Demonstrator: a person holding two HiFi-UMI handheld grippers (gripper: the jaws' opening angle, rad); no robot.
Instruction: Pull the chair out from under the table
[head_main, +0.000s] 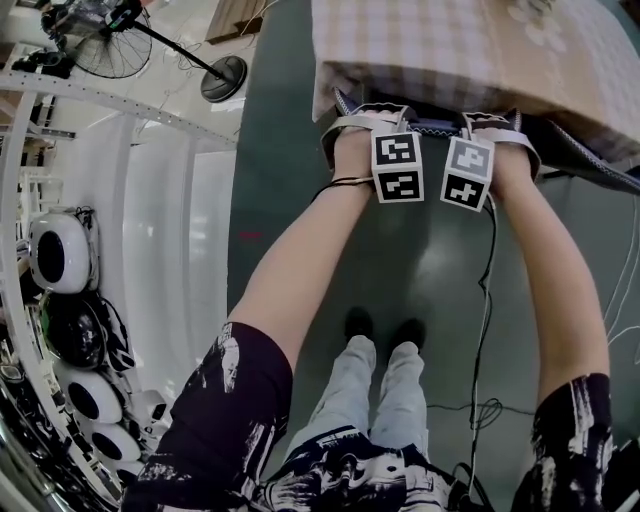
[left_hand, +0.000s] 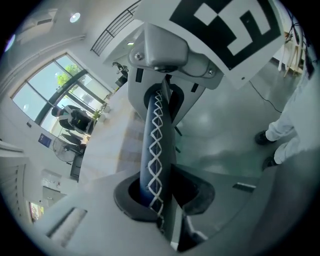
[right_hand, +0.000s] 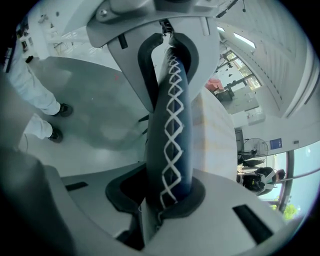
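Head view: above a dark green floor (head_main: 290, 150), the left gripper (head_main: 368, 120) and right gripper (head_main: 495, 126) meet the stitched back rail of the chair (head_main: 435, 127), tucked against the checked-cloth table (head_main: 450, 50); left gripper view: its jaws clamp that rail, bright windows (left_hand: 55, 95) behind; right gripper view: clamped likewise, a fan (right_hand: 255, 147) beyond.

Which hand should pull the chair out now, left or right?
Neither beats the other: the left gripper and right gripper are both shut on the chair's stitched back edge, side by side, so pulling with both together looks best.
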